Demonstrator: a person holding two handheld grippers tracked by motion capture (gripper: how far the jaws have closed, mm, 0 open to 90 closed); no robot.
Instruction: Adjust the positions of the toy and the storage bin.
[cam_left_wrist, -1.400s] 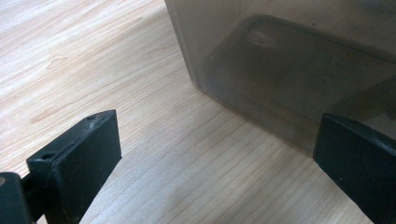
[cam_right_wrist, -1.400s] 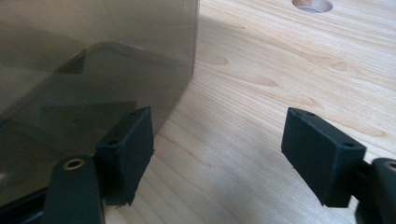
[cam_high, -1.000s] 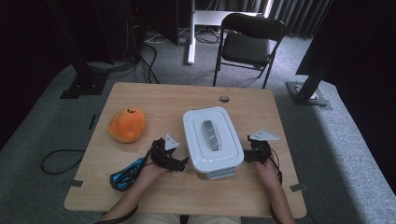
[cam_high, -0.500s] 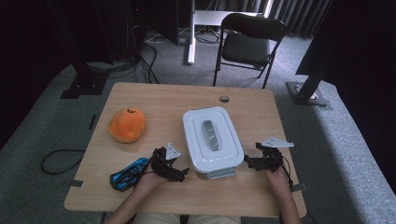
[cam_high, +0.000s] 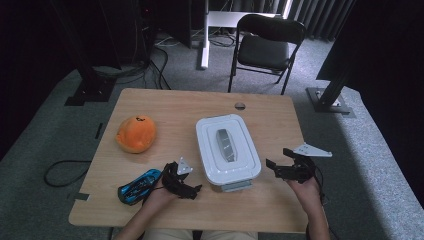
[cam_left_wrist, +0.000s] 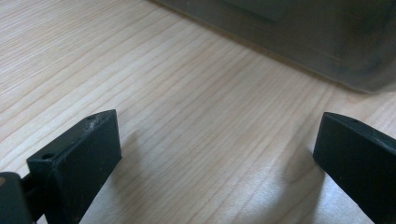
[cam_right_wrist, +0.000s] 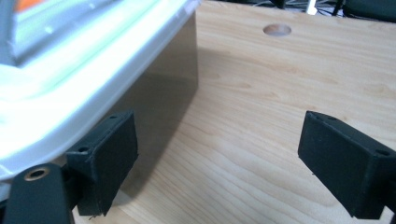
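A: White plastic, lidded: the container (cam_high: 228, 152) sits mid-table between the 2 claws, lid on, a grey handle (cam_high: 224, 145) along its top, a grey latch tab (cam_high: 235, 186) at the near end.

B: Where is it relative to each claw?

A: The left gripper (cam_high: 189, 186) is just beside its near-left corner, not touching. In the left gripper view the container wall (cam_left_wrist: 299, 37) lies ahead of the jaws, bare wood between them. The right gripper (cam_high: 275, 169) is just off the near-right side, a small gap showing. In the right gripper view the container rim (cam_right_wrist: 93, 70) runs past the left-hand jaw, and I cannot tell if it touches.

B: Claw state?

A: Both spread wide, both empty. Nothing but table (cam_high: 170, 107) between the jaws.

B: How to do the step well?

A: My guess is the work is grasping the box or its lid from both sides. Bring the 2 claws in level and together, so the box does not skid or turn. Set the jaws over the lid rim rather than the smooth wall, which looks slippery, then close gently.

B: Surroundings?

A: A blue toy car (cam_high: 139, 185) sits just outside the left gripper, and an orange plush (cam_high: 135, 133) lies farther ahead on that side. Both are clear of the path.
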